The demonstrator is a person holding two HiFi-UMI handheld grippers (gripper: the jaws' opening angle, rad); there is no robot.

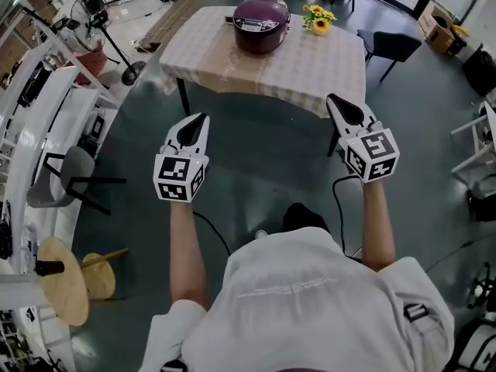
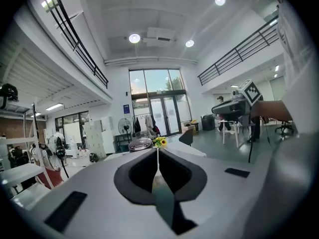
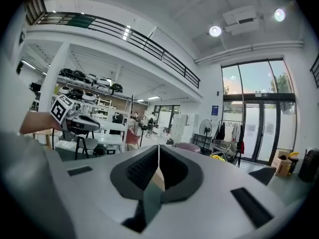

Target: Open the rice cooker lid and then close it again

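Sitting on the far side of the checked-cloth table (image 1: 310, 68), the maroon rice cooker (image 1: 262, 23) had its lid down, control panel facing the person. A small bunch of yellow sunflowers (image 1: 318, 18) stood just beside it on its right. A black chair (image 1: 391, 46) stood by the table's right end, and a floor fan (image 1: 93, 6) was off to the left past the table. Grey floor lay between table and person. Both grippers were held out in front, well apart from the cooker and touching nothing. The left gripper (image 1: 204, 117) had its jaws pressed together, nothing between them, per the left gripper view. The right gripper (image 1: 329, 98) was the same, jaws together and empty, aimed roughly at the table. A round wooden stool (image 1: 66, 281) stood at the person's near left.
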